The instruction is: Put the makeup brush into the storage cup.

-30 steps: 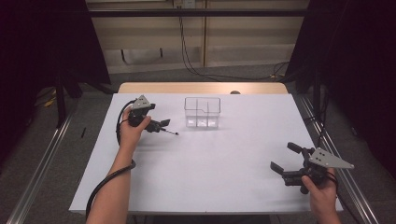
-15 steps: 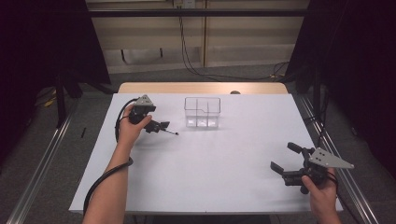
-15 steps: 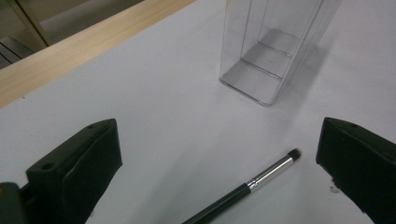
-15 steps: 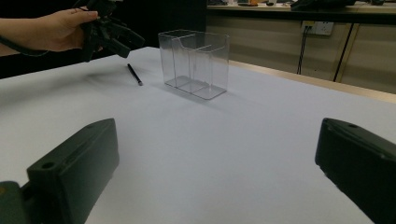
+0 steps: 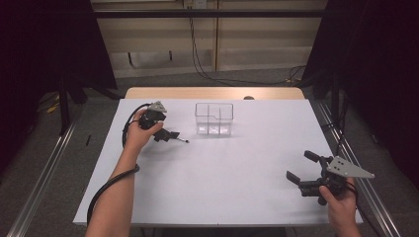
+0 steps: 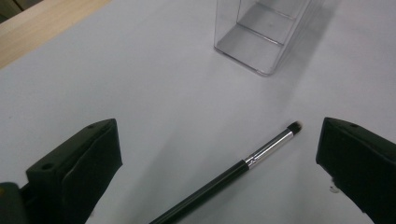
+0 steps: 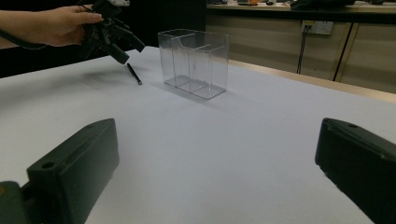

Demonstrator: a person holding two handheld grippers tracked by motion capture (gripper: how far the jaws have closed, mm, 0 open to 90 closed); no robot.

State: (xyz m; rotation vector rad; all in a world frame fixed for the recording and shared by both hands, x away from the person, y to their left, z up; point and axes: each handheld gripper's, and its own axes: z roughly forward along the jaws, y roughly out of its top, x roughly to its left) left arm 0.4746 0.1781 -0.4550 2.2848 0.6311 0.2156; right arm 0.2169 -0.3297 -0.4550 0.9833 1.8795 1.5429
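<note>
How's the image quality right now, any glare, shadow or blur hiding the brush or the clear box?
Left gripper view: brush sharp, soft shadow beside it, no glare. High view: brush tiny but visible; clear box faint against the white table. Right gripper view: box crisp, near jaws slightly soft.

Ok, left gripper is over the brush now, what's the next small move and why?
Probably lower the left gripper and close it on the brush. Its jaws stand wide open to either side of the brush, which lies flat on the table, not yet gripped, with the clear organizer just beyond.
</note>
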